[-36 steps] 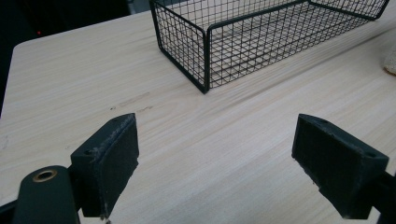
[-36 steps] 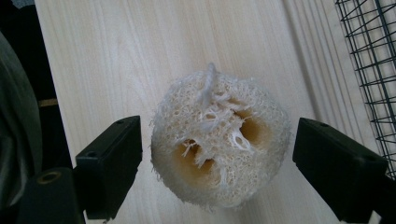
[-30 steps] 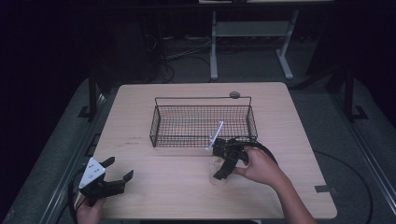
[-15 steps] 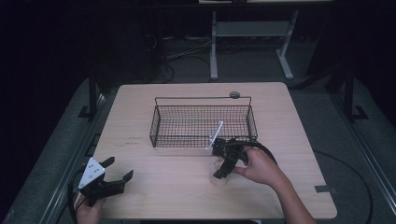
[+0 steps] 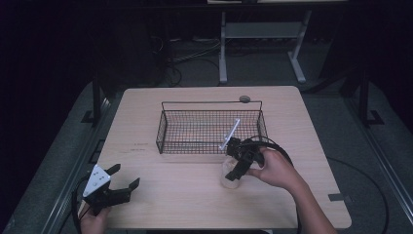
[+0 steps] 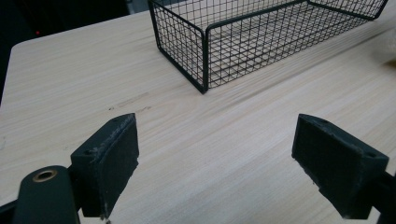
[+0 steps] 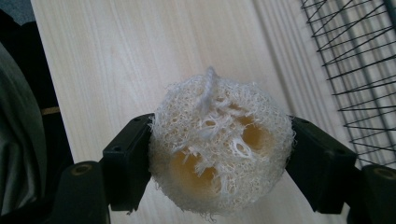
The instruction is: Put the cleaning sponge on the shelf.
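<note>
The pale, fibrous round loofah sponge (image 7: 219,149) sits pinched between the right claw's (image 5: 237,165) jaws, just above the light wooden tabletop (image 5: 185,195) beside the black wire basket (image 5: 210,127). The left claw (image 5: 113,187) rests spread and empty. That springy loofah could squirm free if the pinch slackens.

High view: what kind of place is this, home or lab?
Probably a lab or data-recording room, not a home. A lone light wood table stands in a dark room, cables trail across the floor behind it, and a person holds the cabled left gripper and right gripper.
</note>
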Demonstrator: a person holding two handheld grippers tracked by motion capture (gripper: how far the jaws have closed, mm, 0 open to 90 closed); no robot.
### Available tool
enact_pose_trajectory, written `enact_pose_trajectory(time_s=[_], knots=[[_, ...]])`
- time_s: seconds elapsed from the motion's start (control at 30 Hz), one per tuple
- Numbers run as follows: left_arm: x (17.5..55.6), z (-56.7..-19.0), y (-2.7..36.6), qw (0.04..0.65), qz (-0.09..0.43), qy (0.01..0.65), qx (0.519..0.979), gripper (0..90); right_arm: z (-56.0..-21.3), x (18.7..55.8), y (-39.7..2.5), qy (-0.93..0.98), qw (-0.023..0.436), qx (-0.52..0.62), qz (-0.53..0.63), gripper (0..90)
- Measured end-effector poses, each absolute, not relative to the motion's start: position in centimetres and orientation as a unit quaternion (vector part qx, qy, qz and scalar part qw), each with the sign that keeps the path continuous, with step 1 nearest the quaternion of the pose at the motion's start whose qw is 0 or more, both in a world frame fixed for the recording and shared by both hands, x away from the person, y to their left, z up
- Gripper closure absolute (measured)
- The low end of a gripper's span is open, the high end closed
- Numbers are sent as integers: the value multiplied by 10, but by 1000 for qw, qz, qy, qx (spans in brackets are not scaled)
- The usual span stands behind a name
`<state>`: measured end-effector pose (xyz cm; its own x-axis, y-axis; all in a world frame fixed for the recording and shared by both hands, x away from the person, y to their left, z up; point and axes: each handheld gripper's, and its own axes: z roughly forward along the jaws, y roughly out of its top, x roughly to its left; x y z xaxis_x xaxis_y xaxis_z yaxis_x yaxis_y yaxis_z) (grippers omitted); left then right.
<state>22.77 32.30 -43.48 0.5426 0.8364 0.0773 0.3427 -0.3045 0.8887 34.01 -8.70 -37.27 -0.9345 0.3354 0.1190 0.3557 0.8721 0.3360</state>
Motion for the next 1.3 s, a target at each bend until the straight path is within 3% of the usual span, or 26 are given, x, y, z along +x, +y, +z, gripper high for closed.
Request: enact_pose_trajectory(time_s=[0.73, 1.3], knots=[[228, -435, 325, 443, 278, 390, 757, 139, -342, 365, -98, -962, 34, -193, -190, 277], [229, -435, 326, 445, 278, 392, 756, 140, -314, 383, -99, -962, 7, -198, -187, 277]])
